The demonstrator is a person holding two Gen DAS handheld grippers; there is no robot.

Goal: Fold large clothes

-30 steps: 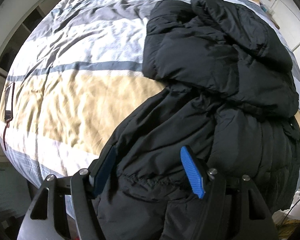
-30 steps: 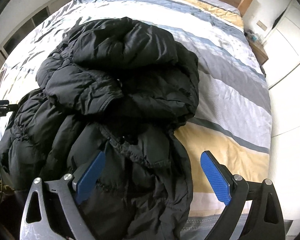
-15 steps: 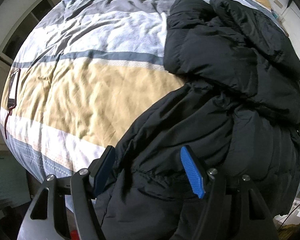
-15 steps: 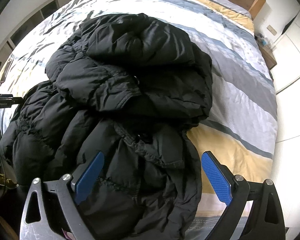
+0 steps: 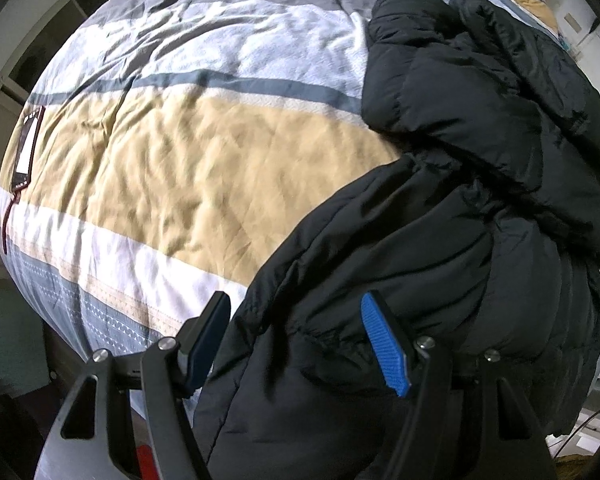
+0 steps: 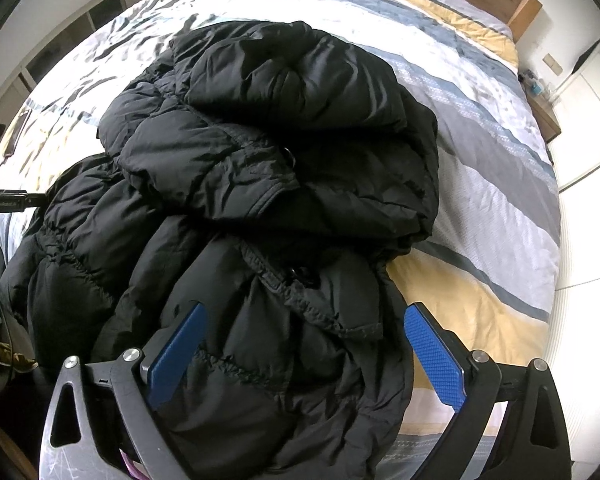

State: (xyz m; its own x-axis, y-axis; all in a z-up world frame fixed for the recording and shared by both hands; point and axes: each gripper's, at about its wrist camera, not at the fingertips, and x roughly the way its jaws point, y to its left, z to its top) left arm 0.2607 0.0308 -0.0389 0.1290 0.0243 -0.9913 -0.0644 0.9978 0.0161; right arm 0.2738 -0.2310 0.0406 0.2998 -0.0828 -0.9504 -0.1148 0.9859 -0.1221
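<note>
A large black puffer jacket (image 5: 480, 184) lies bunched on the striped bed, its hood and upper part folded back over the body, its lower part hanging over the near bed edge. It also shows in the right wrist view (image 6: 268, 184). My left gripper (image 5: 296, 336) is open, its blue pads astride the jacket's hem near its left edge. My right gripper (image 6: 304, 352) is open, its jaws wide on either side of the jacket's lower right part. Neither pinches the fabric.
The bed (image 5: 188, 168) has a quilt striped in tan, white, grey and blue. A phone (image 5: 27, 148) with a cable lies at its far left edge. A wooden headboard (image 6: 520, 12) and a bedside table (image 6: 544, 116) stand at the far right, beside white cabinets.
Both grippers have moved in closer to the jacket's hem at the near bed edge. The jacket itself has not visibly shifted. Both stay open.
</note>
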